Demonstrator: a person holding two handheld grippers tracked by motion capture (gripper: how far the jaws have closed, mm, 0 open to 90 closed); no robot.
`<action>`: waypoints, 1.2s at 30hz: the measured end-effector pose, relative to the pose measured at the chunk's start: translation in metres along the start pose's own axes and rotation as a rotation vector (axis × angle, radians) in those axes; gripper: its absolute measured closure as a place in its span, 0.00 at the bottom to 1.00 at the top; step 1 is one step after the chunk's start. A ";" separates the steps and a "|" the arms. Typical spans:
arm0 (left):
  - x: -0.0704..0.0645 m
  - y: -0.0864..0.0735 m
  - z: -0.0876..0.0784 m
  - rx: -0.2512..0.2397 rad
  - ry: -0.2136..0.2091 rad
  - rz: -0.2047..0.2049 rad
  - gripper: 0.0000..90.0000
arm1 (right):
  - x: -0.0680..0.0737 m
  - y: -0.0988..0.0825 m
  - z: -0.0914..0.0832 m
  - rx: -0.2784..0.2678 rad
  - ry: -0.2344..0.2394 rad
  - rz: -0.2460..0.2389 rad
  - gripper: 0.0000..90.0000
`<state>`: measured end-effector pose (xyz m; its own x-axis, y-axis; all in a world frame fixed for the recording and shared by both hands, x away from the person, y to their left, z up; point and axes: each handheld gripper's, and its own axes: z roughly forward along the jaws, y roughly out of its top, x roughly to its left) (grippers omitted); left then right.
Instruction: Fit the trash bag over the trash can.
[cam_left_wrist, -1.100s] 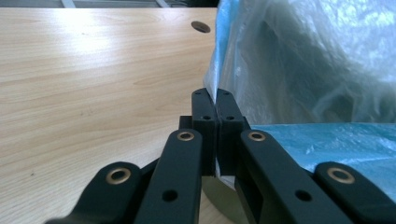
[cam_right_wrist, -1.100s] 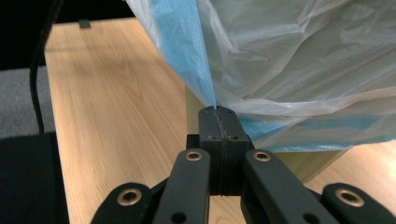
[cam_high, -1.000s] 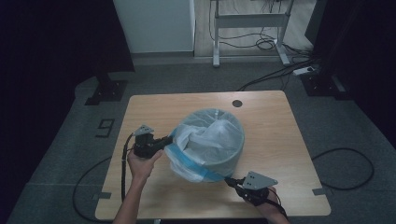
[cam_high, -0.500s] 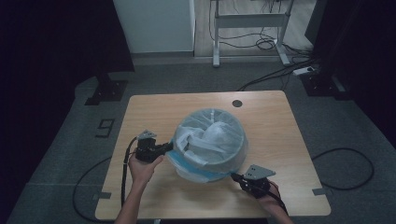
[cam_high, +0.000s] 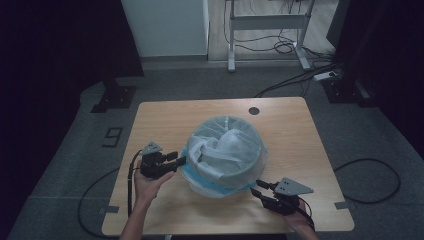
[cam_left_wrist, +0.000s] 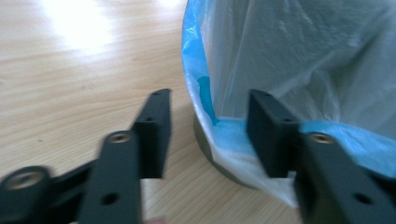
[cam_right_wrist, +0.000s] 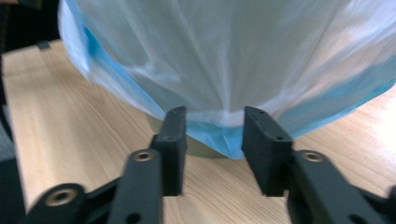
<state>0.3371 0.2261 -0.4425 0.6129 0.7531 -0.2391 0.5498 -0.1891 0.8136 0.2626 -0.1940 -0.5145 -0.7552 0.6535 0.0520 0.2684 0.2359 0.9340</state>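
The left gripper (cam_high: 181, 160) and right gripper (cam_high: 257, 188) had just been opening; both stood apart, nothing between the jaws, flanking the bin (cam_high: 225, 155) mid-bench (cam_high: 290, 120). The released bag (cam_left_wrist: 299, 60), with its blue hem (cam_right_wrist: 219, 135) draped low, looked loose; it could slide into the bin if snagged.

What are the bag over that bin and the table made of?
The bag looks like thin plastic film: translucent white with a blue hem, wrinkled and faintly glossy. The table seems to be light wood or wood-look laminate; grain lines and a smooth sheen show in the left gripper view.
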 end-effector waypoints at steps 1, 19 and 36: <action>0.000 -0.001 -0.006 -0.026 -0.001 0.008 0.44 | 0.002 0.004 -0.006 -0.020 0.001 -0.002 0.60; -0.002 0.032 -0.036 -0.150 -0.148 0.237 0.38 | -0.023 -0.005 -0.016 -0.055 0.020 0.106 0.47; -0.023 0.099 -0.009 -0.089 -0.347 0.357 0.39 | -0.043 -0.016 -0.034 -0.083 0.027 0.162 0.43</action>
<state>0.3719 0.1960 -0.3519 0.9146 0.3949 -0.0873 0.2301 -0.3305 0.9153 0.2705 -0.2502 -0.5199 -0.7220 0.6585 0.2123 0.3382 0.0682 0.9386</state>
